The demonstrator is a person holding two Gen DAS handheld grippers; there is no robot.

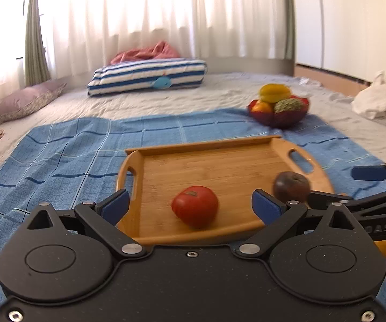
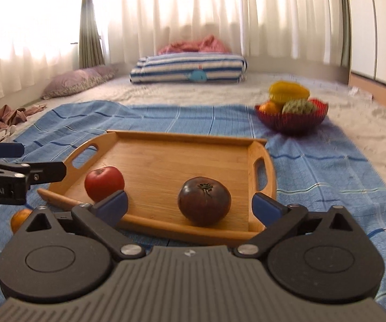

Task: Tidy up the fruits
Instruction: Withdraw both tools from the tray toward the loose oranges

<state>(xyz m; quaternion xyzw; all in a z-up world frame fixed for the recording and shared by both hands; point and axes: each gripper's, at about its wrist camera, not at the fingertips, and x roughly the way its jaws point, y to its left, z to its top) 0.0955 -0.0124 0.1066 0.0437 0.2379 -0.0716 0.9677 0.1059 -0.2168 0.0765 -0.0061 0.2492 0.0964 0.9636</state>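
Left wrist view: both grippers wide open, holding nothing, over the bamboo tray (image 1: 206, 161).
Red tomato (image 1: 195, 206) lies at 12 o'clock of left gripper (image 1: 191, 206); dark tomato (image 2: 204, 200) likewise before right gripper (image 2: 190, 206). Judged next: close on each.

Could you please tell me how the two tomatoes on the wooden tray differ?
The red tomato is bright red; the dark tomato is deep purple-brown. The red tomato lies toward the left handle of the wooden tray, the dark tomato toward the right one. Both rest ungripped on the tray floor.
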